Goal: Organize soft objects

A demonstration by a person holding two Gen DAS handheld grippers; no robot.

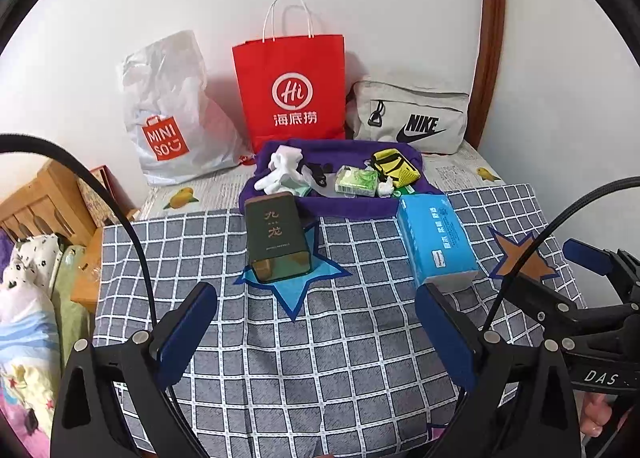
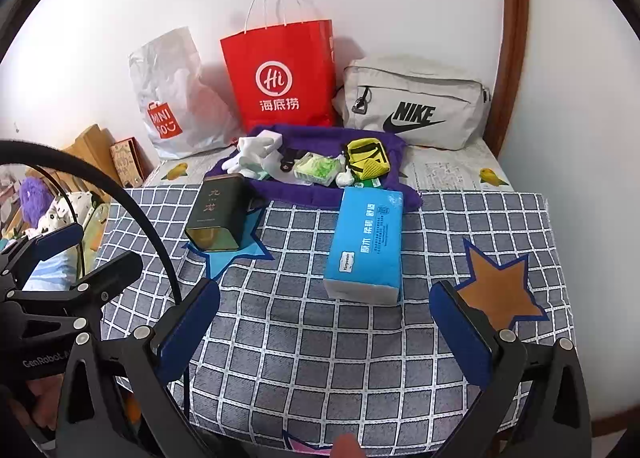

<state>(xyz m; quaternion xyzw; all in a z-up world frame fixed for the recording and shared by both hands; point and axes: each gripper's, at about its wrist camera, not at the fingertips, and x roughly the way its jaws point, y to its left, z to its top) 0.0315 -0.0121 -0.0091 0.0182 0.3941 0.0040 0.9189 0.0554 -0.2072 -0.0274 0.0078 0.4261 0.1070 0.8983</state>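
Note:
A blue tissue pack [image 1: 436, 238] [image 2: 368, 242] lies on the checked cloth [image 1: 320, 338] [image 2: 320, 358]. A dark green tin [image 1: 276, 238] [image 2: 220, 213] lies on a blue star patch [image 1: 296, 290]. Behind them a purple cloth [image 1: 352, 209] [image 2: 312, 193] holds white gloves [image 1: 280, 173] [image 2: 250, 157], a green packet [image 1: 356, 179] [image 2: 318, 169] and a yellow pouch [image 1: 394, 167] [image 2: 368, 159]. My left gripper [image 1: 316, 302] is open and empty, short of the tin and the pack. My right gripper [image 2: 326, 298] is open and empty, just short of the pack.
A red paper bag [image 1: 290, 89] [image 2: 280, 77], a white Miniso bag [image 1: 172, 113] [image 2: 172, 97] and a grey Nike bag [image 1: 412, 113] [image 2: 416, 105] stand against the back wall. An orange star patch [image 2: 500, 290] [image 1: 520, 258] lies at the right. Wooden furniture [image 1: 44, 201] is at the left.

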